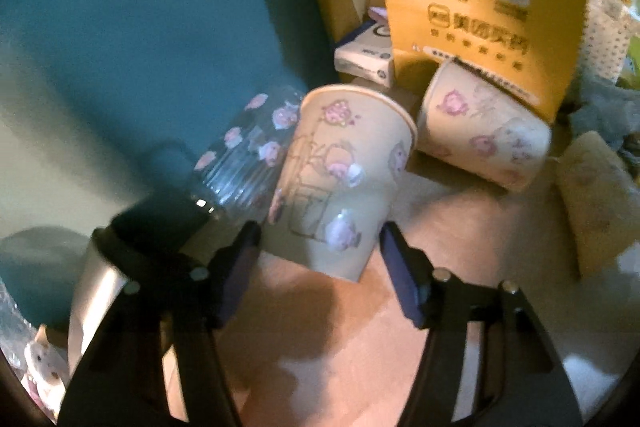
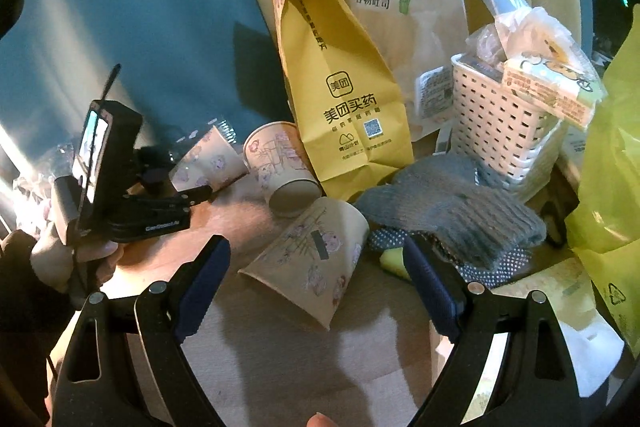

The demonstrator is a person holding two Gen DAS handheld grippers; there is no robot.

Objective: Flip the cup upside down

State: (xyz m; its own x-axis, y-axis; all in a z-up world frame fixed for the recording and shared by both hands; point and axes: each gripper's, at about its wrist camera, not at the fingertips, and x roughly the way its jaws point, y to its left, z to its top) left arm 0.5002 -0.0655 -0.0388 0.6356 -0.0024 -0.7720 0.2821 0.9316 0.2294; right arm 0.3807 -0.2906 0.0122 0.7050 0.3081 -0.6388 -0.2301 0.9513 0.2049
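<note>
Three cream paper cups with pink cartoon prints are in view. In the left wrist view my left gripper is open, its pads either side of the base of a tilted cup, mouth up and away. A second cup lies on its side behind it. In the right wrist view my right gripper is open around a cup lying on its side, mouth toward the camera. The left gripper shows at left beside its cup. The middle cup lies base toward me.
A yellow paper bag and a white paper bag stand behind the cups. A white basket, a grey knit glove and green plastic bag sit at right. A clear printed glass lies left of the left gripper's cup.
</note>
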